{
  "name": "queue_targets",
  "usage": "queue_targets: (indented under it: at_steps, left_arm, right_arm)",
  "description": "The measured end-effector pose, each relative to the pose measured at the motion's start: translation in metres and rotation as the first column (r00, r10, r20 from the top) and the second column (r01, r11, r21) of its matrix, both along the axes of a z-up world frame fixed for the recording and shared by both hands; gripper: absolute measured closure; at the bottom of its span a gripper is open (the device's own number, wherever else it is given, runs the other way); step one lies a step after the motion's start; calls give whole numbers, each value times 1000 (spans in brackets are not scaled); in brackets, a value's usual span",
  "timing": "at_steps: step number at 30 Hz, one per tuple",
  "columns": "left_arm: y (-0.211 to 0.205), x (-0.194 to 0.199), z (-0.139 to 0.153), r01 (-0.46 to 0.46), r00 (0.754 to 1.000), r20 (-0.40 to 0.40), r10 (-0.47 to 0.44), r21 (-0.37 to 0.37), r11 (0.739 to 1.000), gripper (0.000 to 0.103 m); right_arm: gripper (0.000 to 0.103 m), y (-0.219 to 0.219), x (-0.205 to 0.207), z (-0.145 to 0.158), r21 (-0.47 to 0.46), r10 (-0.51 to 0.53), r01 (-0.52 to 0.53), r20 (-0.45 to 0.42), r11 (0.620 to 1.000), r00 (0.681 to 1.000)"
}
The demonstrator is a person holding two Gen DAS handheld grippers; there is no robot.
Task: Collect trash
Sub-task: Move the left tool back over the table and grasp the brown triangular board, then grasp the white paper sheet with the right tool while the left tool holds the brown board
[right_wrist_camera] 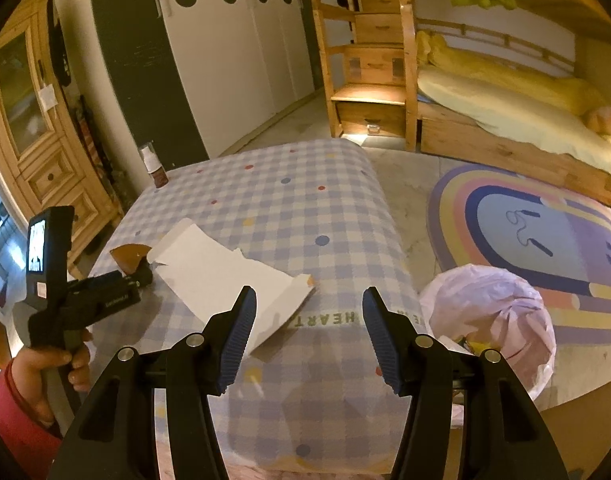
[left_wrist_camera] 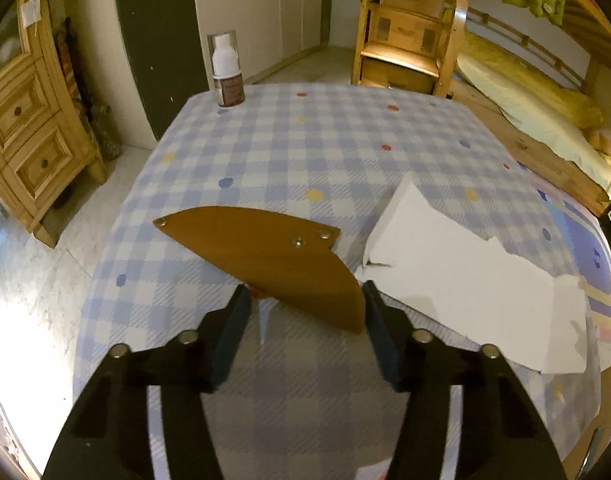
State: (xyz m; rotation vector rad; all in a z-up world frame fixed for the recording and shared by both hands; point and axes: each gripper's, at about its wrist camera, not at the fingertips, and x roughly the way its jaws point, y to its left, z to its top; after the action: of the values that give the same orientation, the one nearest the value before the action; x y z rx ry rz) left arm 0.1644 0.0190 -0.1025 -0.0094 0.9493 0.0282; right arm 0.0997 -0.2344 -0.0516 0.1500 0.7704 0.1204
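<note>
A brown fan-shaped piece with metal rivets lies on the checked tablecloth. My left gripper is open, its fingertips on either side of the piece's near end. A torn white cardboard sheet lies just right of it. In the right wrist view the sheet is ahead and to the left of my open, empty right gripper, the brown piece is at far left by the left gripper, and a bin lined with a pink bag stands on the floor to the right.
A white pump bottle stands at the table's far left corner. A wooden cabinet is on the left, bunk-bed stairs and a bed behind, a rainbow rug on the right.
</note>
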Motion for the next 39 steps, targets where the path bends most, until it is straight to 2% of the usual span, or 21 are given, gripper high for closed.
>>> queue_targets:
  at_steps: [3,5,8,13,18,21,24,26,27,30,31,34,36,37,39]
  left_arm:
    - [5,-6,1,9,1000,10,-9,1,1000,70]
    - [11,-12,1,17,1000,11,-17,-14,1000,85]
    - [19,-26,3,52,999,18,-51,-38,998,94]
    - [23,-56,6,133,991,41,-131,-43,990,96]
    - [22,-73,7,155,987,46,-155,10,988,95]
    - [20,-75,7,171,984,49,-172,11,985,94]
    - [15,-71,3,188,981,36,-188,26,982,91]
    - [11,-70,2,197,980,31,-199,47,979,80]
    - [8,-70,2,204,978,34,-206,53,977,80]
    - [8,-67,0,215,976,37,-217,41,976,82]
    - [8,-68,1,216,975,40,-217,33,976,91]
    - [12,-72,2,195,979,55,-196,18,981,93]
    - [18,-75,6,164,984,70,-163,-3,987,95]
    - [20,-77,8,153,986,76,-151,-12,988,96]
    - [28,-81,14,125,988,94,-122,-31,992,97]
  right_arm:
    - [47,-2,-1,-1,1,0,0,-4,1000,1000]
    - [47,-1,-2,0,3,6,-6,-4,1000,1000]
    - [47,5,-5,0,-2,21,-21,-2,1000,1000]
    - [47,9,-9,-2,-1,31,-31,-7,1000,999]
    - [47,10,-13,-3,-4,31,-31,-13,1000,999]
    - [47,9,-14,-2,-5,29,-29,-11,1000,1000]
    - [46,8,-14,-3,-5,28,-28,-12,1000,1000]
    - [46,8,-14,-4,-6,28,-29,-15,1000,999]
    - [46,8,-15,-4,-5,30,-30,-18,1000,999]
    - [46,9,-14,-6,-6,34,-34,-21,999,999]
    - [46,11,-13,-7,-7,38,-38,-22,999,999]
    - [46,14,-8,-10,-11,47,-47,-23,999,999]
    - [51,16,-3,-13,-9,54,-54,-30,999,998]
    - [60,18,-2,-14,-10,57,-57,-30,998,998]
    - [67,22,4,-19,-21,68,-69,-40,997,997]
